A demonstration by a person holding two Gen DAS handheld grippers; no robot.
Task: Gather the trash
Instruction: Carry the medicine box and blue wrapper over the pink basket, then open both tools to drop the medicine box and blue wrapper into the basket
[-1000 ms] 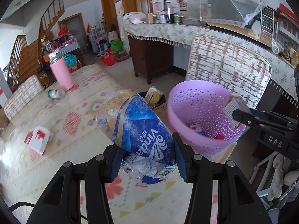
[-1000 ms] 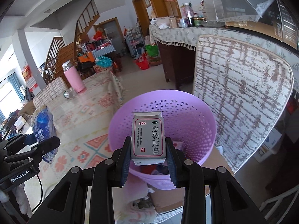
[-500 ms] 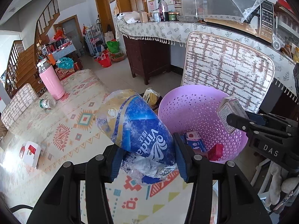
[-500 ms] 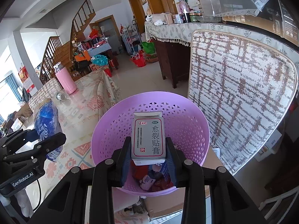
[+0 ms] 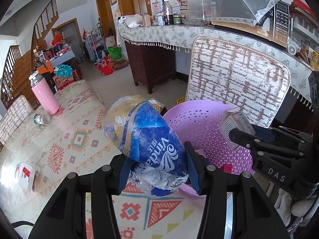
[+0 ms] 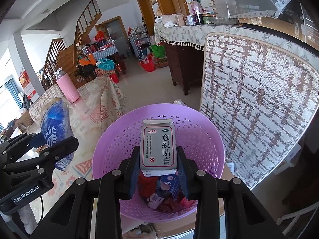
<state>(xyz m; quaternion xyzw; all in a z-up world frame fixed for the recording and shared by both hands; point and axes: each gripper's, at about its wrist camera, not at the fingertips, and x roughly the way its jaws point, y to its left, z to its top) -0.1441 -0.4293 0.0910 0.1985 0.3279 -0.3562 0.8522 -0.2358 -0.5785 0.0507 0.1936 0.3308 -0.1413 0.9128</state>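
My left gripper [image 5: 157, 167] is shut on a crumpled blue and gold Vinda tissue wrapper [image 5: 148, 137], held just left of the purple perforated basket [image 5: 201, 127]. In the right wrist view the same wrapper [image 6: 54, 127] hangs at the left, in the left gripper [image 6: 54, 145]. My right gripper [image 6: 158, 165] is shut on a small grey medicine box [image 6: 158, 147] with Chinese print, held over the basket [image 6: 117, 145]. That box [image 5: 233, 123] and the right gripper [image 5: 239, 134] show at the right of the left wrist view. Red and blue packets [image 6: 165, 189] lie in the basket's bottom.
A table with a patterned cloth [image 5: 75, 131] carries a pink flask [image 5: 44, 95], a lying glass jar [image 5: 40, 119] and a white and red carton [image 5: 25, 174]. A woven chair back [image 5: 237, 81] stands right behind the basket. A counter [image 5: 179, 33] with jars lies beyond.
Both grippers have moved toward the basket, which now looms larger and lies more beneath the medicine box. The wrapper and the box stay gripped as before.
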